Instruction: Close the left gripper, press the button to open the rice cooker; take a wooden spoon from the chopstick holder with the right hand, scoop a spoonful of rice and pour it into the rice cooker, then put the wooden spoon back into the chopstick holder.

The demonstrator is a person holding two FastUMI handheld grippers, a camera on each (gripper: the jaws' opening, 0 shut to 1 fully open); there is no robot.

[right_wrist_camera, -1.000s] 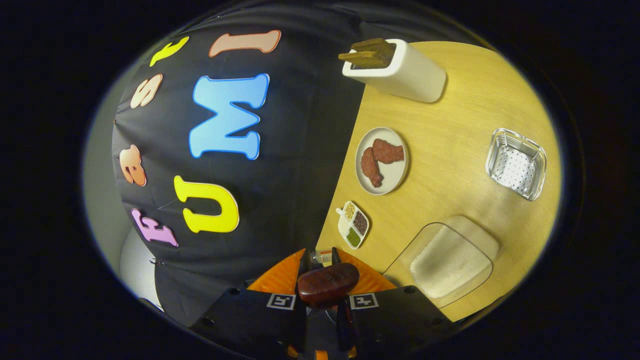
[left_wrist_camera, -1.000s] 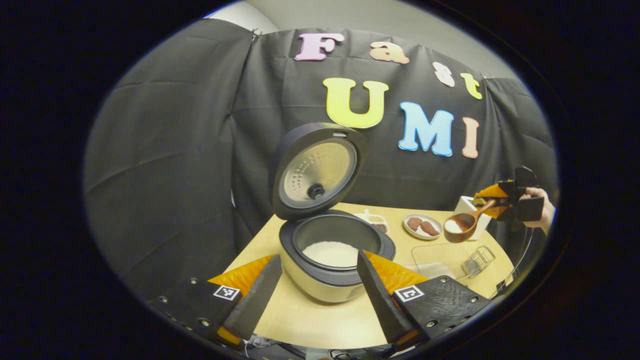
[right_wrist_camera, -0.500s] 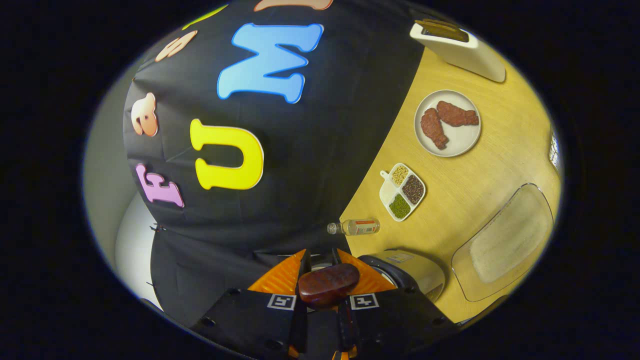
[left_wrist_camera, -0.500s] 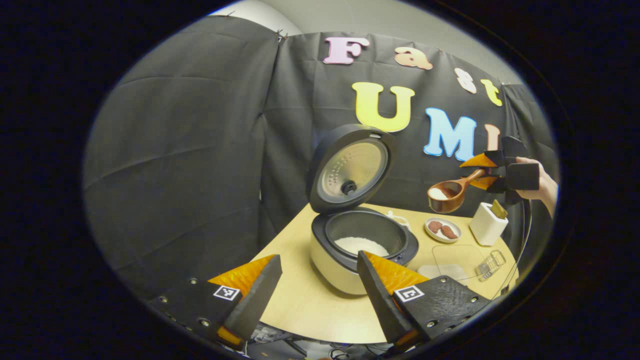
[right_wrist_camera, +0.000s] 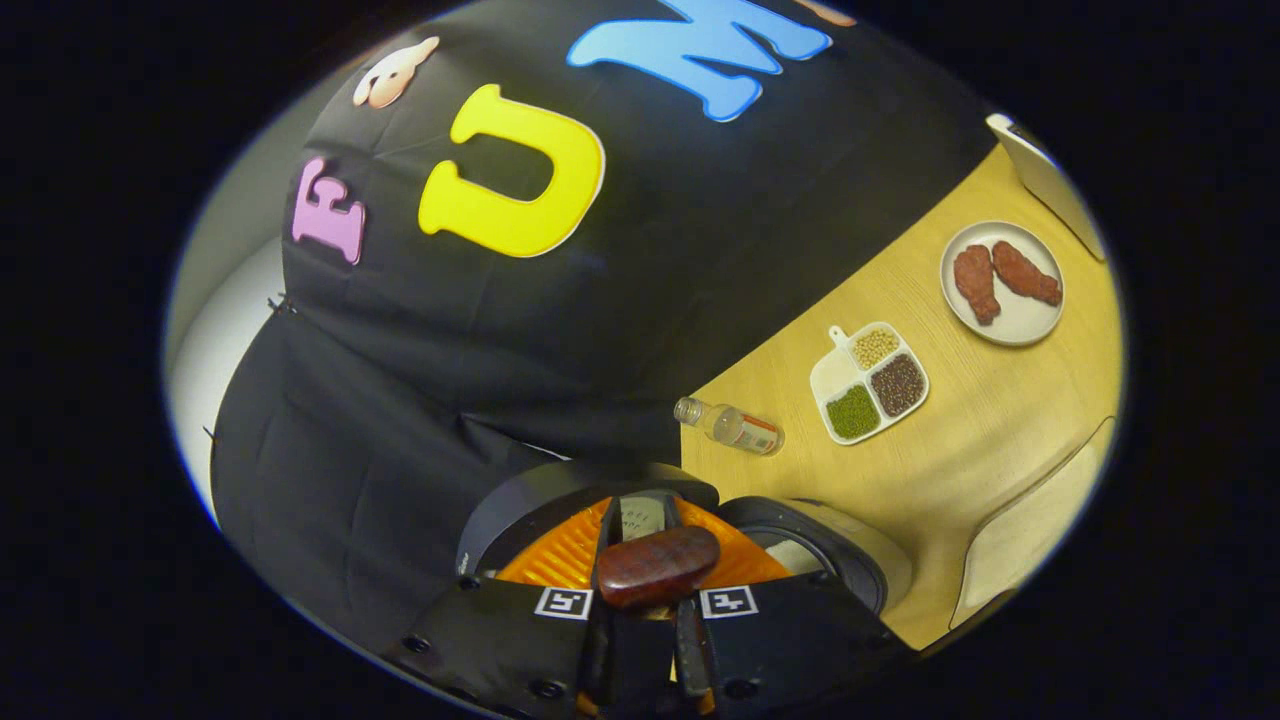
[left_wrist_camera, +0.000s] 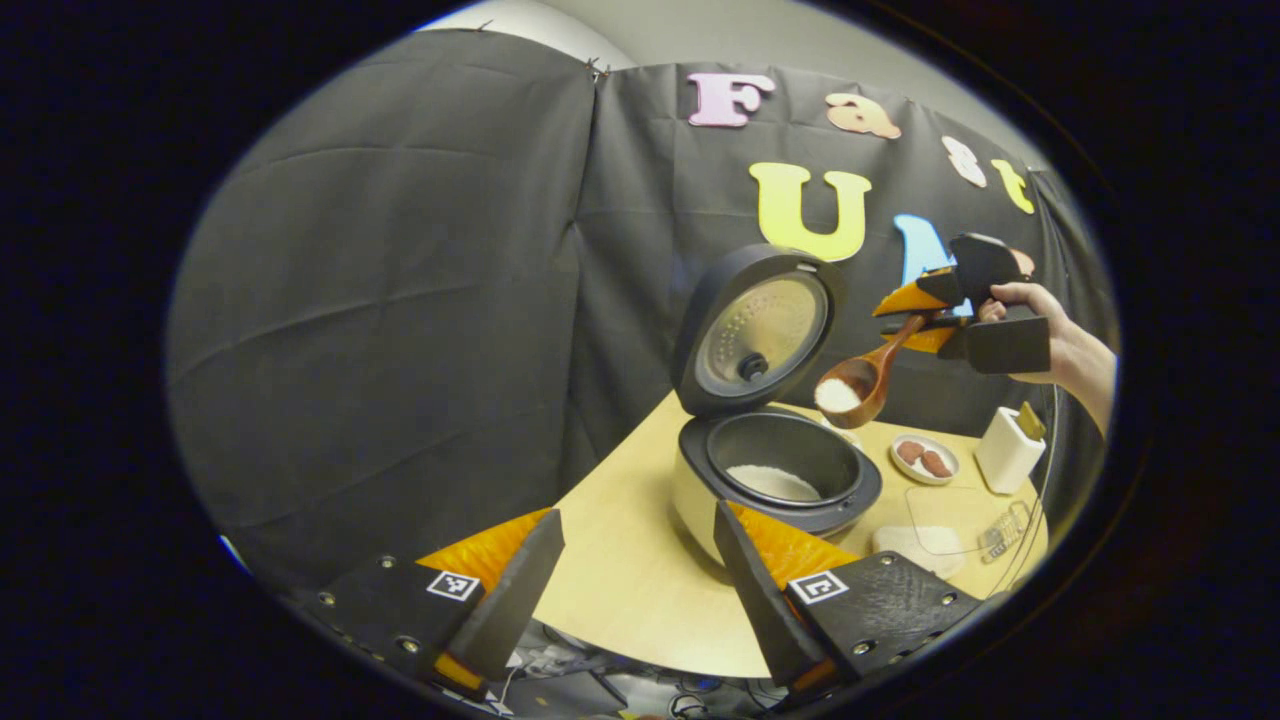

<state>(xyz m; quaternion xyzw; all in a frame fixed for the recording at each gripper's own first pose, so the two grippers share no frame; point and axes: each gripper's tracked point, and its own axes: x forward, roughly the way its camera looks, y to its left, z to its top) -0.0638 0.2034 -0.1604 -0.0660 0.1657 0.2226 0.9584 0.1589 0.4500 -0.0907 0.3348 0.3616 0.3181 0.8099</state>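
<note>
Now we are carrying the wooden spoon (left_wrist_camera: 868,372) — clenched by its handle in our right gripper (left_wrist_camera: 915,318), rice in its bowl — from the table's far side to just above the open rice cooker (left_wrist_camera: 775,470), ready to pour, while our left gripper (left_wrist_camera: 635,570) is hanging spread and empty.

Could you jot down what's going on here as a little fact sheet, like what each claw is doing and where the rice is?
Left claw: open, holding nothing
Right claw: shut on wooden spoon
Spoon load: white rice in the bowl
Spoon position: raised beside the open lid, above the rice cooker
Cooker: lid up, some rice inside
Chopstick holder: far right on the table
</note>
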